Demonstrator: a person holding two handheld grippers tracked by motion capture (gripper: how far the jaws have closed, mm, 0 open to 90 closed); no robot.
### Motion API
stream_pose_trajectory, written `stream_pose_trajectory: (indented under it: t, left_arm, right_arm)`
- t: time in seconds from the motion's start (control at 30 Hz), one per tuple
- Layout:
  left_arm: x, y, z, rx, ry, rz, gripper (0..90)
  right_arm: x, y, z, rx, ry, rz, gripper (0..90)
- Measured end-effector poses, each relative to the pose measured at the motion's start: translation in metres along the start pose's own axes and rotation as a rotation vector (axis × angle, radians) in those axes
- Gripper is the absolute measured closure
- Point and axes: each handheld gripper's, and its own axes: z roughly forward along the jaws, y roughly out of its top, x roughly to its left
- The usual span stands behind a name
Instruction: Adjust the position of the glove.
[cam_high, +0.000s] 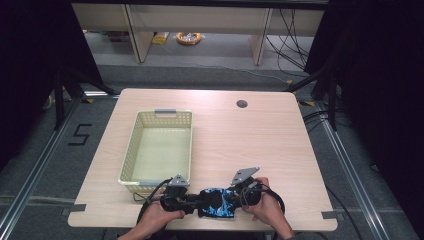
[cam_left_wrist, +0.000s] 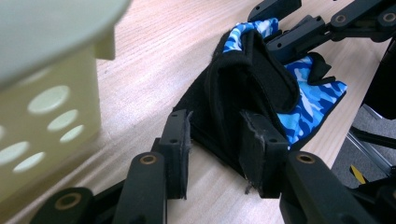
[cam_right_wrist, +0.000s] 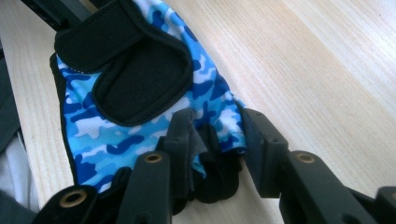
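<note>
A fingerless glove (cam_high: 217, 200) in blue camouflage print with black palm and strap lies near the table's front edge, between my two grippers. My left gripper (cam_high: 196, 199) comes in from the left, and its jaws (cam_left_wrist: 219, 135) press on a raised fold of the glove's black side (cam_left_wrist: 247, 79). From the right, my right gripper (cam_high: 236, 196) has its jaws (cam_right_wrist: 217, 135) closed on the bunched blue and black edge of the glove (cam_right_wrist: 140, 84). The right gripper's black jaws (cam_left_wrist: 322, 25) also appear at the top of the left gripper view, on the glove's far side.
A pale yellow perforated basket (cam_high: 130, 150) with nothing inside stands on the wooden table (cam_high: 260, 145) just behind and left of my left gripper, its wall (cam_left_wrist: 70, 93) close beside the left jaw. A cable hole (cam_high: 242, 103) sits at the far right.
</note>
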Motion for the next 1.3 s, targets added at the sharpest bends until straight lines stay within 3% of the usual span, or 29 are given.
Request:
stream_pose_trajectory:
  t: [0.27,0.43,0.5,0.63,0.83,0.9,0.93,1.0,1.07,1.3]
  left_arm:
    - [-0.0009,-0.0022,-0.0049,0.022,-0.004,-0.012,61.4]
    - [-0.0015,-0.0016,-0.0038,0.029,0.001,-0.020,64.8]
    - [-0.0015,-0.0021,-0.0021,0.014,-0.014,-0.033,68.0]
    - [-0.0004,-0.0022,0.0005,0.013,-0.039,-0.036,73.1]
    - [-0.0037,-0.0030,0.0020,-0.008,-0.025,-0.014,79.7]
    - [-0.0040,-0.0030,0.0034,-0.018,-0.046,-0.014,80.4]
    - [-0.0045,-0.0033,0.0041,-0.028,-0.030,-0.010,80.6]
    - [-0.0044,-0.0025,0.0038,-0.026,-0.026,-0.008,80.8]
    - [-0.0046,-0.0007,0.0043,-0.031,-0.041,-0.005,81.4]
    - [-0.0036,0.0021,0.0034,-0.035,-0.048,0.001,81.8]
  right_arm:
    - [0.0044,-0.0001,0.0011,-0.004,0.000,0.003,67.5]
    - [0.0060,0.0007,0.0010,-0.005,-0.012,-0.001,68.9]
    - [0.0078,0.0001,0.0019,-0.013,-0.021,0.028,69.0]
    - [0.0077,-0.0001,0.0019,-0.016,-0.018,0.029,69.5]
    - [0.0080,-0.0007,0.0013,-0.016,-0.004,0.060,72.1]
    - [0.0068,-0.0011,0.0000,-0.009,-0.013,0.066,73.6]
    - [0.0059,-0.0023,0.0010,-0.031,-0.013,0.072,75.0]
    - [0.0041,-0.0026,0.0009,-0.036,-0.004,0.055,75.4]
    - [0.0045,-0.0052,-0.0001,-0.044,-0.006,0.099,76.4]
    - [0.0047,-0.0088,-0.0026,-0.059,0.011,0.145,77.1]
